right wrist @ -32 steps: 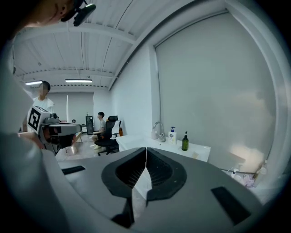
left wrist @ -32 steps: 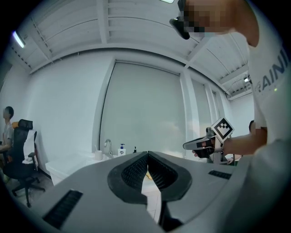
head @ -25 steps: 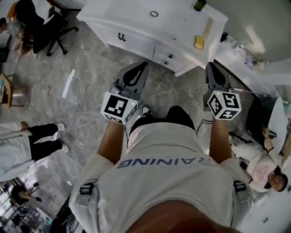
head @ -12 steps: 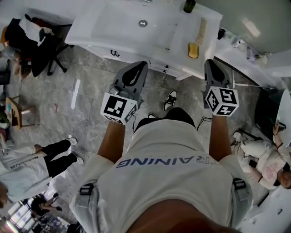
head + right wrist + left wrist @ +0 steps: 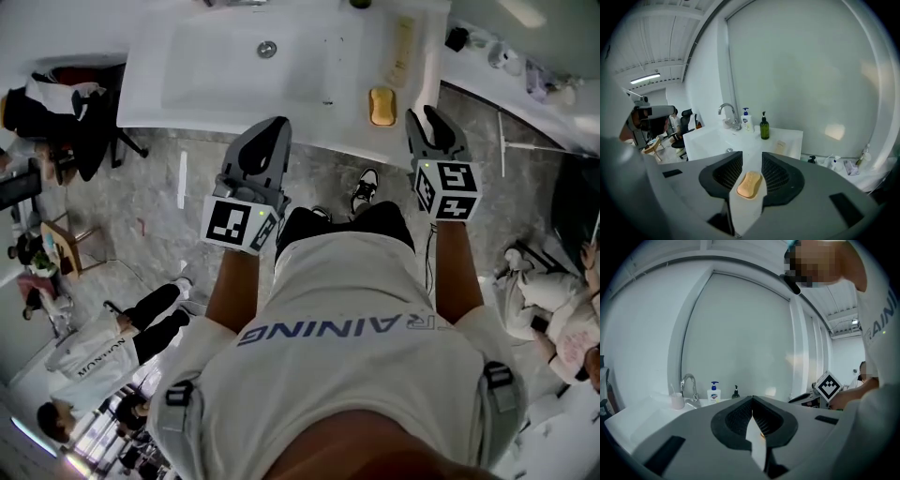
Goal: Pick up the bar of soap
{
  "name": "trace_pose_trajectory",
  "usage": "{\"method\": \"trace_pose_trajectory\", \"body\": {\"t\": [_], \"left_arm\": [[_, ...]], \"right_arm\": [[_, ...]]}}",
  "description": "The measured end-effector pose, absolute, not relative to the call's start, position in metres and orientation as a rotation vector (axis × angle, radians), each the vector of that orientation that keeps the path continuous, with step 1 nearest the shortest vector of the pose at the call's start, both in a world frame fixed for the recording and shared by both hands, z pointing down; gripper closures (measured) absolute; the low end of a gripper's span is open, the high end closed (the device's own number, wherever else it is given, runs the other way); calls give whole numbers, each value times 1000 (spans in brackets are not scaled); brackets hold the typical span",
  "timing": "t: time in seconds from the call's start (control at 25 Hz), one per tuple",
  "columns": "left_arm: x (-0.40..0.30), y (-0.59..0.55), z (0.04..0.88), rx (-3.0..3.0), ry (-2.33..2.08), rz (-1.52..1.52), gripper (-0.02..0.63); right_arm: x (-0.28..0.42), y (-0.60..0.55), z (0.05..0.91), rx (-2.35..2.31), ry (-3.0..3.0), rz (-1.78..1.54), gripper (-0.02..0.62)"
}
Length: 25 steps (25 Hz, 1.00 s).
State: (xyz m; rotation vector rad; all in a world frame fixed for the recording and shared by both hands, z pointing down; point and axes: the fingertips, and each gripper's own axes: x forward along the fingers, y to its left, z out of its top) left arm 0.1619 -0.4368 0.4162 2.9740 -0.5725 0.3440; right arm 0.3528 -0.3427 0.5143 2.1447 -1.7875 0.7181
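On the white desk [image 5: 309, 127], right of its sunken basin [image 5: 253, 70], the bar of soap [image 5: 382, 105] lies flat near the front edge, orange against the white, with a pale flat strip [image 5: 403, 52] behind it. Grey marbled floor [image 5: 150, 216] spreads below the desk, a dark office chair [image 5: 66, 103] stands at the left, and other people [image 5: 112, 337] stand or sit at the room's edges. From the head view the left claw [image 5: 277, 127] reaches over the desk's front edge by the basin, and the right claw [image 5: 424, 117] hangs near the soap, on its right, not touching it. The right gripper view adds what the head view crops off: a curved tap [image 5: 727, 112], a white pump bottle [image 5: 746, 121] and a dark green bottle [image 5: 764, 127] at the back of the desk, under a large pale wall panel [image 5: 811, 70]. It also shows the right claw's jaws apart, having just been opening, with the soap showing through the gap between them, lying on the desk and touched by neither pad. The left gripper view shows a small cup [image 5: 677, 401] beside the tap, and the left claw's jaws closed tip to tip on nothing.
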Motion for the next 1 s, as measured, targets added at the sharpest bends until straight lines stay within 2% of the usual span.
{"method": "trace_pose_trajectory", "body": {"t": [0.44,1.0], "left_arm": [[200,-478,465,2942,-341,412,595],[175,-537,497,2898,-266,430,595]], "right_arm": [[336,-376,619,1952,-1568,1057,440],[349,-390,704,1901,-1152,1274,422]]}}
